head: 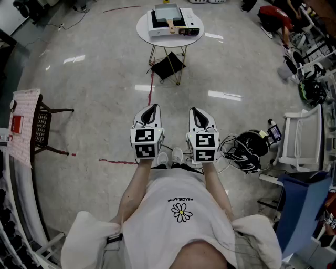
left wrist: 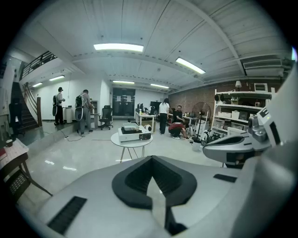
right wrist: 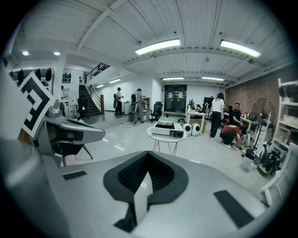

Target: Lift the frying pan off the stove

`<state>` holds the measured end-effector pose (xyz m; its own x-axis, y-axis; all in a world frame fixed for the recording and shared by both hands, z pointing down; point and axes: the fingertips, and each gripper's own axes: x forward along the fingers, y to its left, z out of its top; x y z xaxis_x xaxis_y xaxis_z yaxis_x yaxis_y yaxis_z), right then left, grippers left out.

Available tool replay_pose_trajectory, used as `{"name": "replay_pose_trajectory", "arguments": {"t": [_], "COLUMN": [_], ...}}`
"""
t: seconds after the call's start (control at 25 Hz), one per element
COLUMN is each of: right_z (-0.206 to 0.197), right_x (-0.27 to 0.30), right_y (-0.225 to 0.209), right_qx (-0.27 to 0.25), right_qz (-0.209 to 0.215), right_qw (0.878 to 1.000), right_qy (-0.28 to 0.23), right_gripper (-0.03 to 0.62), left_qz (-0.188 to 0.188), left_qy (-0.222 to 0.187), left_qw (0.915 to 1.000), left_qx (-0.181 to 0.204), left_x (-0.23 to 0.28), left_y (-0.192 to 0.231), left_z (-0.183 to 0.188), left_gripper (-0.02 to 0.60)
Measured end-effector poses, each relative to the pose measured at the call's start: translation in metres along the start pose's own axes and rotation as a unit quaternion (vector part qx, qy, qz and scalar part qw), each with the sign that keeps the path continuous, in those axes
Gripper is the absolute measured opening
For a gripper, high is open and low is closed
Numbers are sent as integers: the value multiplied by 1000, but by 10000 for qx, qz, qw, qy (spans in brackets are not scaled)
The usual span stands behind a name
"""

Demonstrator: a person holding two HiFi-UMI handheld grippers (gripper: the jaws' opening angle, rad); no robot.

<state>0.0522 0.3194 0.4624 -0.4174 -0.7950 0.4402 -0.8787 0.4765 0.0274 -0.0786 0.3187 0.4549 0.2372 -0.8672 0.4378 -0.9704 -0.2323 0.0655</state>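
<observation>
A square-sided frying pan [head: 167,11] with a pale handle rests on a white tabletop stove [head: 185,27] on a small round white table [head: 143,27] at the far end of the floor. The stove [left wrist: 135,133] shows small and distant in the left gripper view, and the stove [right wrist: 168,129] is just as far off in the right gripper view. My left gripper [head: 151,107] and right gripper [head: 195,111] are held side by side close to my body, well short of the table. Both are shut with nothing between the jaws, as the left gripper [left wrist: 151,160] and right gripper [right wrist: 148,157] show.
A black bag [head: 168,65] lies under the round table. A dark chair [head: 44,128] and a red-patterned tabletop [head: 23,126] stand at the left. Cables and a black headset [head: 247,149] lie at the right beside a white chair [head: 304,139]. Several people [left wrist: 164,114] stand at the back.
</observation>
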Motion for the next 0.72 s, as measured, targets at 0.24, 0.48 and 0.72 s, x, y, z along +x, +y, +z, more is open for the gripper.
{"name": "replay_pose_trajectory", "arguments": {"t": [0.24, 0.48, 0.72], "right_z": [6, 7, 6], "right_x": [8, 16, 20], "right_y": [-6, -15, -17], "right_qx": [-120, -117, 152], "right_qz": [97, 240, 459], "right_qw": [9999, 9996, 9986], "right_qy": [-42, -81, -197], "right_gripper": [2, 2, 2], "left_qz": [48, 107, 153], "left_qy": [34, -27, -152], "left_qw": [10000, 9999, 9994], "left_qx": [-8, -109, -282], "left_x": [11, 19, 17], "left_y": [-2, -4, -2], "left_z": [2, 6, 7], "left_gripper": [-2, -2, -2]}}
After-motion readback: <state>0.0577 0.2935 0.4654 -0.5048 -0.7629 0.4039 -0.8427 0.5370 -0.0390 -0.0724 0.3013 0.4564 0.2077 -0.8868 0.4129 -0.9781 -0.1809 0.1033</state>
